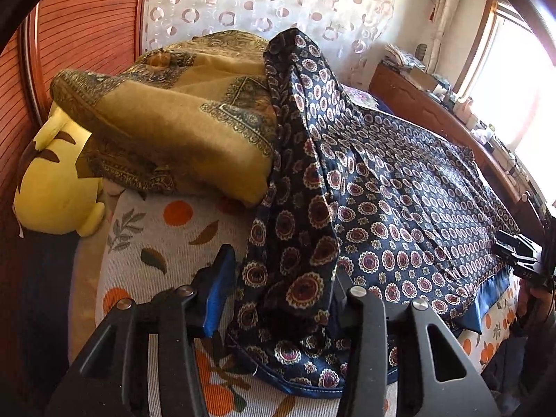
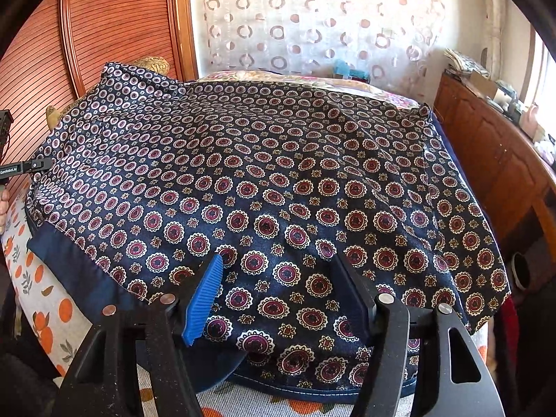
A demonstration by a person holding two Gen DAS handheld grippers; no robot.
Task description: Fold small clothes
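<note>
1. A dark blue cloth (image 2: pixel 278 180) with red and white round flowers lies spread out on a bed.
2. The bed has a sheet (image 1: pixel 156 239) with oranges and leaves on it. The sheet shows along the near edge and at the left side.
3. The cloth covers most of the bed top. Its near hem hangs close to the bed's front edge.
4. A plain blue band (image 2: pixel 69 267) runs along the cloth's left side in the right wrist view.
5. The left gripper (image 1: pixel 278 292) points down at the cloth's left end. There the cloth is bunched up into a tall fold (image 1: pixel 305 160).
6. Its two fingers stand apart. The bunched cloth sits between them and drapes over the right finger. I cannot tell if the pads pinch it.
7. The left finger has a blue pad (image 1: pixel 217 299) that is bare, with the sheet behind it.
8. The right gripper (image 2: pixel 281 295) points down at the near middle of the cloth.
9. Its fingers stand wide apart, with flat cloth lying under and between them. The pads do not squeeze it.
10. A folded tan blanket (image 1: pixel 173 121) with a dark pattern lies on the bed, just left of the raised fold.
11. A yellow plush toy (image 1: pixel 55 187) sits at the bed's left edge, partly under the blanket.
12. A wooden cabinet (image 2: pixel 493 160) stands along the right side of the bed.
13. A curtain (image 2: pixel 312 27) with ring shapes hangs behind the bed.
</note>
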